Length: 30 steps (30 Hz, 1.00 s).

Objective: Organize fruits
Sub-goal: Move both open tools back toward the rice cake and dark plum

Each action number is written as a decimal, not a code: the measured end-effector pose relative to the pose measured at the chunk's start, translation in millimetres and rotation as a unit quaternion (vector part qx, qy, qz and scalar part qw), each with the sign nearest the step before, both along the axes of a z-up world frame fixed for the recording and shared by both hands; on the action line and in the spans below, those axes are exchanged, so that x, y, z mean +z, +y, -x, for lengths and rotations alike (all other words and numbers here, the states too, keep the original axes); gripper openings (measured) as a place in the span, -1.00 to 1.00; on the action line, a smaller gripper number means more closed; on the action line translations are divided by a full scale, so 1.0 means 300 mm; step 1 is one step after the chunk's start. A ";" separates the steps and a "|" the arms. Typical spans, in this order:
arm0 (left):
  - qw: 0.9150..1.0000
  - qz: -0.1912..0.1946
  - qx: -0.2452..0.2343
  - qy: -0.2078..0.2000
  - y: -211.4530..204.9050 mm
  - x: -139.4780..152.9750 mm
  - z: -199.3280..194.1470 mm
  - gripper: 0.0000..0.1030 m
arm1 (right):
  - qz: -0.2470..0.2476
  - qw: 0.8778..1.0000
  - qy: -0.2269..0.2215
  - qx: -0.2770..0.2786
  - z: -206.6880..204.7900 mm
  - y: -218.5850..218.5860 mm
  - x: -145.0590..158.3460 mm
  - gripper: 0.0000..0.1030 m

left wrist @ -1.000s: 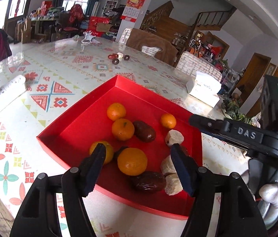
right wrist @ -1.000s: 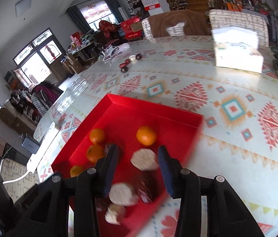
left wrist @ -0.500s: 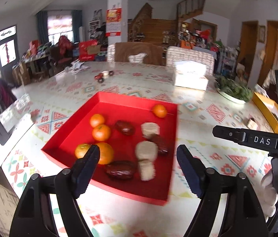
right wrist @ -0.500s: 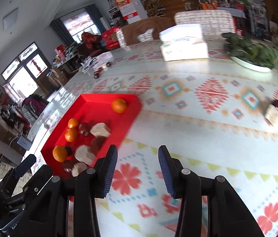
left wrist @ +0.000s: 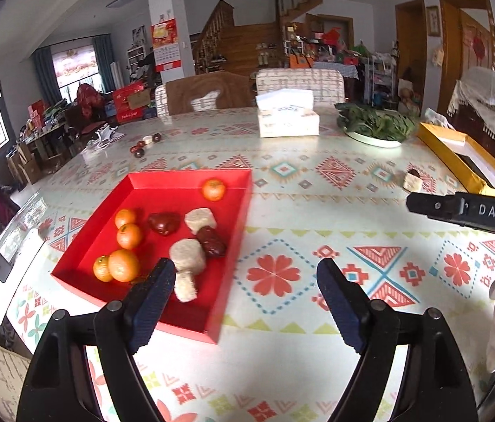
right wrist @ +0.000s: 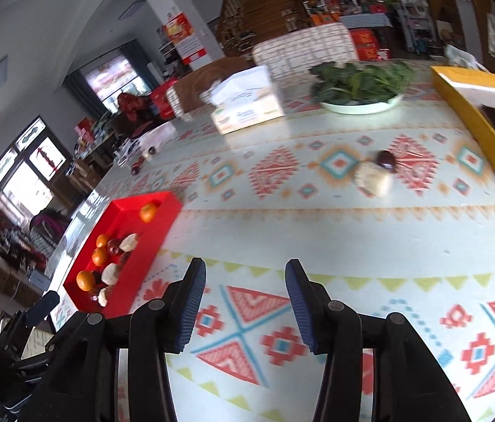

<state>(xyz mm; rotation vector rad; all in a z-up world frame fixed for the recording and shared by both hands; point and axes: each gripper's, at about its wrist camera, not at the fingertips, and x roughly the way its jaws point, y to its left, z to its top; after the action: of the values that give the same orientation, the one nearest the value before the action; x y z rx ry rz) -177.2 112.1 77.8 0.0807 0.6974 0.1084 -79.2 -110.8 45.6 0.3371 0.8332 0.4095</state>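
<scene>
Both grippers, left gripper (left wrist: 243, 299) and right gripper (right wrist: 243, 307), are opening and empty; a hasty grab could roll the pale piece (right wrist: 373, 179), upper right, off the table (right wrist: 282, 246).

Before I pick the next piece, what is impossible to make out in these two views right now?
- Yellow box contents: cut off by the right gripper body, left wrist view.
- Pale chunk and dark fruit: motion-blurred, right wrist view.
- Red tray near-left items: partly behind a left fingertip.
</scene>
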 end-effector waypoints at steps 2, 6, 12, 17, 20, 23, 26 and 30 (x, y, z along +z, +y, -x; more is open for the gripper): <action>1.000 -0.004 -0.004 0.002 -0.022 0.002 0.000 0.60 | -0.003 1.000 0.002 -0.009 0.007 -0.040 -0.008 0.00; 1.000 -0.007 -0.013 0.006 -0.053 -0.003 -0.002 0.61 | -0.008 0.999 0.006 -0.033 0.008 -0.131 -0.024 0.00; 0.998 0.039 -0.051 0.027 -0.072 -0.009 -0.024 0.61 | -0.008 0.997 0.012 -0.080 -0.002 -0.293 -0.036 0.00; 0.995 0.075 -0.067 0.027 -0.078 0.006 -0.068 0.61 | 0.000 0.992 0.014 -0.127 -0.034 -0.421 -0.031 0.01; 0.993 0.086 -0.079 0.030 -0.103 0.014 -0.117 0.62 | 0.003 0.991 0.022 -0.135 -0.069 -0.448 -0.036 0.01; 0.991 0.093 -0.093 0.034 -0.135 0.011 -0.150 0.62 | 0.004 0.991 0.031 -0.131 -0.130 -0.444 -0.039 0.00; 0.988 0.103 -0.109 0.036 -0.168 -0.005 -0.167 0.62 | 0.015 0.992 0.038 -0.122 -0.216 -0.409 -0.043 0.00; 0.985 0.116 -0.121 0.046 -0.180 -0.036 -0.191 0.62 | 0.039 0.992 0.046 -0.110 -0.350 -0.342 -0.053 0.00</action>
<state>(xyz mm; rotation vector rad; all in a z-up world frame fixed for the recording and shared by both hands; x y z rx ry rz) -120.0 58.0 67.0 -0.0539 0.7834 -0.2104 25.9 -213.3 29.8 0.3733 0.8883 0.1561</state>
